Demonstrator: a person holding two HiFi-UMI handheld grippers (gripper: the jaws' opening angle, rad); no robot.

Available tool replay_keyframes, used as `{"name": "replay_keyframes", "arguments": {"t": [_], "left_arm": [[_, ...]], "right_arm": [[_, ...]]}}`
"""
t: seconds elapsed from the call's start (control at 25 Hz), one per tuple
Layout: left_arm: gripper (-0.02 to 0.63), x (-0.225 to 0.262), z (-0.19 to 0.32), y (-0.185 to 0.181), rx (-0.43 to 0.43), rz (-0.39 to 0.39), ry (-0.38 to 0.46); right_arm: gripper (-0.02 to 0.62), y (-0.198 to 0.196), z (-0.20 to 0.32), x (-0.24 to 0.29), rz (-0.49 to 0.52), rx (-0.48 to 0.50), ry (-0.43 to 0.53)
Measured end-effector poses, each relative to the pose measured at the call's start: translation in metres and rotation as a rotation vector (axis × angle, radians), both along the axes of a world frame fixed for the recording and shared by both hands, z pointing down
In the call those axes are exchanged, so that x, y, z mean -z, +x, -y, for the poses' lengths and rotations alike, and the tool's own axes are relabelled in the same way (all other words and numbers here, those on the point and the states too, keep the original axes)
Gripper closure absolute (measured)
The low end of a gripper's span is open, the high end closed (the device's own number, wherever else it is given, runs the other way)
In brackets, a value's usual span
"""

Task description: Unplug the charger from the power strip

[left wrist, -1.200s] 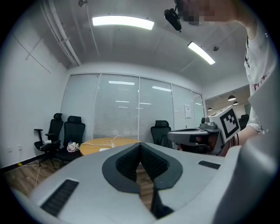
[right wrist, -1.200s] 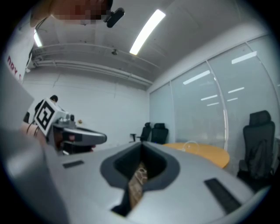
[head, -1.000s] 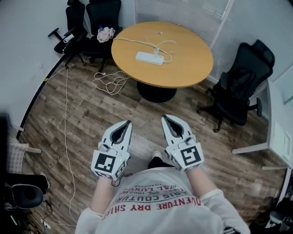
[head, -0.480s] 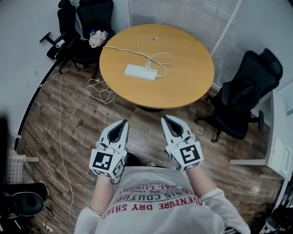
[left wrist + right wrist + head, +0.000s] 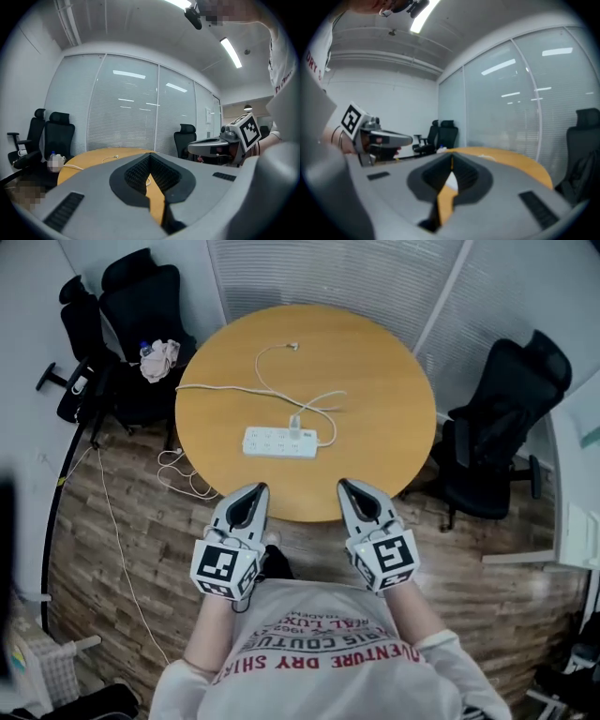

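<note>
Wood-plank floor (image 5: 112,512) spreads around the round desk (image 5: 384,418), leaving open room to the person's left and right. A thin white cord (image 5: 120,559) trails over the boards at the left.

Nearest, both forearms reach forward side by side from the printed shirt (image 5: 319,652). Each gripper is held about level and points at the desk. The left gripper (image 5: 254,490) and the right gripper (image 5: 348,486) are apart from each other, with their tips at the desk's near edge. Each one's fingers are clenched tip to tip with nothing between them.

Further on, near the middle of the desk, the white power strip (image 5: 279,442) lies flat, well away from every edge and ahead between the two grippers. The charger (image 5: 294,425) is plugged into it toward its right end. The charger's white cable (image 5: 267,357) curls away over the far half of the desk top.

Beyond, black office chairs (image 5: 141,310) stand at the far left, one carrying a crumpled cloth (image 5: 161,359). Another black chair (image 5: 497,427) stands close to the desk's right edge. A glass wall with blinds (image 5: 319,273) closes the far side.
</note>
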State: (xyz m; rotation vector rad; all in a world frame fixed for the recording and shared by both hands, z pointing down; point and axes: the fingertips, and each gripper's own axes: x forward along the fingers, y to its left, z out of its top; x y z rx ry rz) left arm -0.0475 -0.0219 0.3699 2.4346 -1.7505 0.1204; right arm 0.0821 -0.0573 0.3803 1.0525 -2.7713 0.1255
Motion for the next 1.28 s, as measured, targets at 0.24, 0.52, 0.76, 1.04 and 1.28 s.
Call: {"name": "replay_keyframes", "arguments": {"t": [0.24, 0.52, 0.76, 1.04, 1.28], "left_arm": [[0.577, 0.001, 0.085, -0.068, -0.126, -0.022, -0.015], [0.577, -0.034, 0.139, -0.108, -0.224, -0.016, -0.078], [0.577, -0.086, 0.159, -0.115, -0.274, -0.035, -0.173], [0.577, -0.168, 0.159, -0.101, -0.369, 0.01, -0.309], [0.577, -0.23, 0.165, -0.09, -0.391, 0.114, -0.492]], "right_arm": [[0.568, -0.056, 0.07, -0.001, 0.01, -0.127, -0.045], [0.568, -0.086, 0.117, -0.038, -0.013, -0.281, -0.178], [0.568, -0.093, 0.139, -0.082, -0.088, -0.312, -0.301], [0.568, -0.105, 0.139, -0.136, -0.162, -0.28, -0.408], [0.568, -0.112, 0.144, -0.163, -0.19, -0.239, -0.433]]}}
